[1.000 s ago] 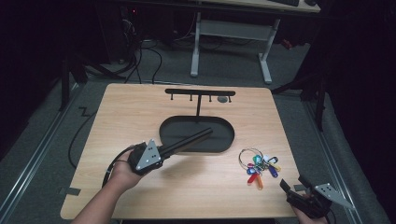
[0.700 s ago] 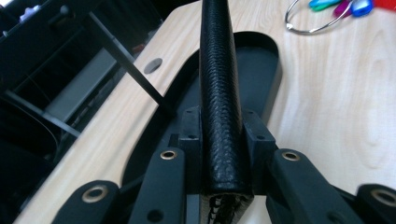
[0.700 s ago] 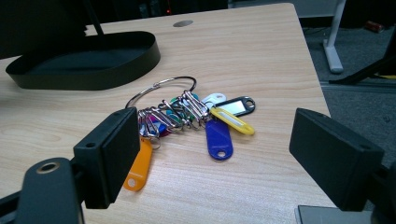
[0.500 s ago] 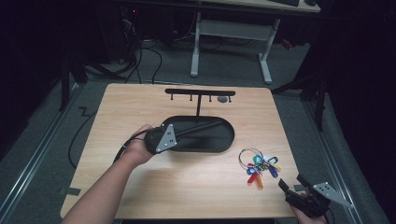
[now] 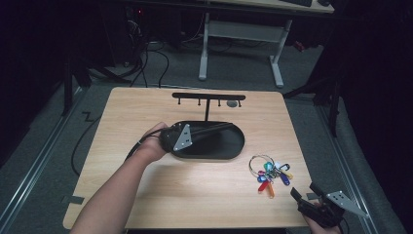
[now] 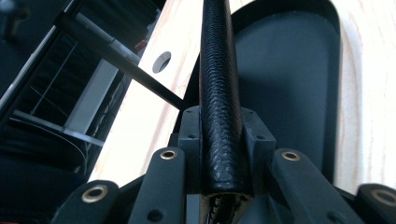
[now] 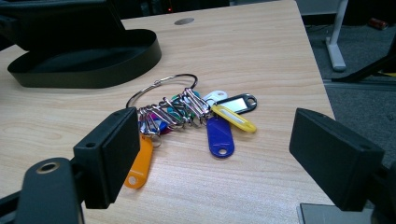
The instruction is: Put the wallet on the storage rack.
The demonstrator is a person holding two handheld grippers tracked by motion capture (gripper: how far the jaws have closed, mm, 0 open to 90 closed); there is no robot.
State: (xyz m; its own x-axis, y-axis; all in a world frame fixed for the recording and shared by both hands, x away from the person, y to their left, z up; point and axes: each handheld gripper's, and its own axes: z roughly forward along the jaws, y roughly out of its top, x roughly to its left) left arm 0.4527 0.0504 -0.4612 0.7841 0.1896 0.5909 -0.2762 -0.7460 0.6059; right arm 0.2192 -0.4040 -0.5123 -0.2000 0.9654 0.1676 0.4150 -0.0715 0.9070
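Note:
A long black textured bar (image 5: 216, 127) (image 6: 217, 56) is clamped between the pads of my left gripper (image 5: 197, 132) (image 6: 223, 116). It points right over the black oval tray (image 5: 234, 148) (image 6: 289, 70), along its far side. The hand sits at the tray's left end. Whether the bar touches the tray I cannot tell. A bunch of coloured key tags on a metal ring (image 5: 270, 173) (image 7: 187, 109) lies right of the tray. My right gripper (image 5: 304, 191) (image 7: 224, 156) rests at the front right corner, open, facing the keys from a short way off.
A black T-shaped stand with small hooks (image 5: 208, 96) rises from the tray's far side; its pole (image 6: 126, 65) crosses the left gripper view. A round grommet hole (image 5: 234, 103) sits near the table's far edge. Beyond the table stand a desk frame and cables on the floor.
The left hand has carried the black bar from the table's front left up and to the right, bringing it over the tray. The right gripper and the keys have stayed put.

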